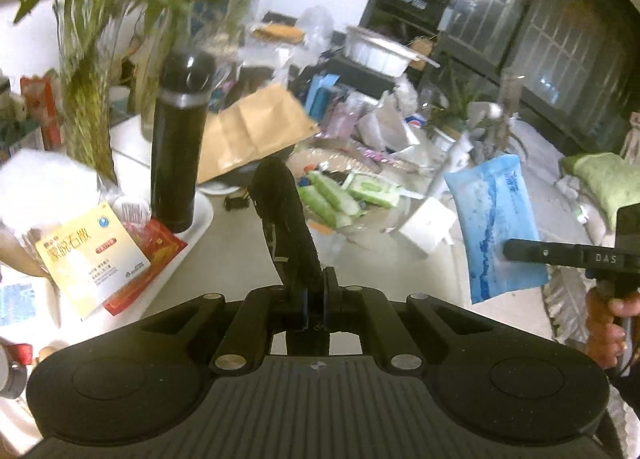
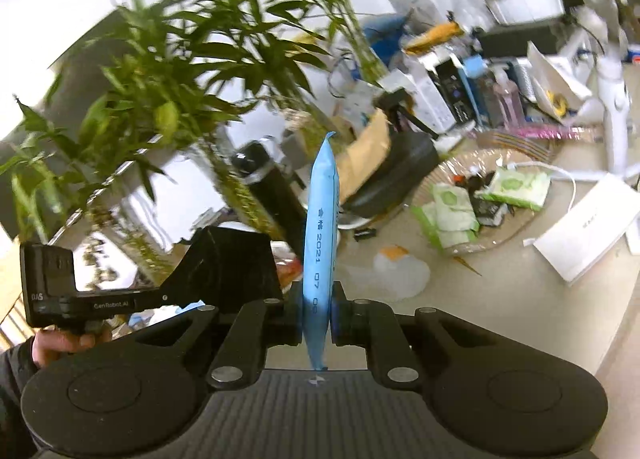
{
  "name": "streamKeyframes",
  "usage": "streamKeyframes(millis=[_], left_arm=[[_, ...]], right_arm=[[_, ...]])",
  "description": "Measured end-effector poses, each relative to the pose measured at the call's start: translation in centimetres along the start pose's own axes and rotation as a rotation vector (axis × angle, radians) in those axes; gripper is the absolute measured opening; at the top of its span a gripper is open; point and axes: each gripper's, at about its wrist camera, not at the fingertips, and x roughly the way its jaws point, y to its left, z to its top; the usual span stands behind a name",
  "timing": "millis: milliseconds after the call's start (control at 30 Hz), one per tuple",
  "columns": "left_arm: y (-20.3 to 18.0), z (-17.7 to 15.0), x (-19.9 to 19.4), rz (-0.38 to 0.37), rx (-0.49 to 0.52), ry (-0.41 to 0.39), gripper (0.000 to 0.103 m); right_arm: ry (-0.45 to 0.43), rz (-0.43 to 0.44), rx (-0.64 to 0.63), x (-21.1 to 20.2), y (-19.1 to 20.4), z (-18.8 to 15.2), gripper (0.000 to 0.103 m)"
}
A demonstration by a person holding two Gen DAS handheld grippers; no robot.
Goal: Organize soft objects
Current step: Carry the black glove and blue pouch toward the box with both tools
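In the left wrist view my left gripper [image 1: 316, 291] is shut on a black soft item [image 1: 286, 215] that stands up from the jaws, seen edge-on. My right gripper [image 1: 507, 251] comes in from the right, shut on a blue soft tissue pack [image 1: 494, 219] held above the table. In the right wrist view the same blue pack [image 2: 320, 219] stands upright and edge-on between the pads of the right gripper [image 2: 318, 301]. The left gripper's body [image 2: 160, 295] is at the left, held by a hand. Green wipe packs [image 1: 340, 195] [image 2: 456, 211] lie on a clear glass plate [image 2: 520, 223].
A black flask [image 1: 176, 147] and a bamboo plant in a vase [image 1: 88, 99] stand on the left. A brown paper bag [image 1: 248, 127], a white box [image 1: 428, 227], a yellow medicine box [image 1: 92, 255] and dense clutter fill the back of the table.
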Motion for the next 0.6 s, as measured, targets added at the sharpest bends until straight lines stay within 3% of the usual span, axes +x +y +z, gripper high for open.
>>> streamKeyframes(millis=[433, 600], left_arm=[[-6.1, 1.3, -11.6, 0.013, 0.124, -0.119, 0.006], [-7.7, 0.7, -15.8, 0.049, 0.115, -0.138, 0.006]], right_arm=[[-0.037, 0.061, -0.099, -8.5, 6.2, 0.1, 0.015], [-0.058, 0.070, -0.135, -11.1, 7.8, -0.4, 0.015]])
